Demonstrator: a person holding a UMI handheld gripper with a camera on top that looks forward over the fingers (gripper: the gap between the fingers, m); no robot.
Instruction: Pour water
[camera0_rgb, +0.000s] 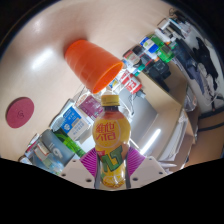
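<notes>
Pale, glossy worktop (45, 50) with bright light reflections; beyond its far edge, a cluttered room with dark furniture, detail not legible.

Claw (111, 163): clenched on a bottle (109, 145), both fingers pressing its lower body. Purple pads (92, 160) visible at either side of the label.

Bottle: clear plastic, yellow cap, yellow drink inside, red-and-yellow label with green at the base. It is held roughly upright, cap closed.

Cup (95, 63): orange, beyond the bottle and tilted hard over, mouth turned toward the bottle side. Whether it rests on the worktop or against the cartons cannot be told.

Cartons (70, 125): a row of small boxed packs, white, blue and green, running along the worktop edge on both sides of the bottle, close behind it.

Red disc (19, 111): flat on the worktop, well apart from the cup and bottle, toward the worktop's near edge.
</notes>
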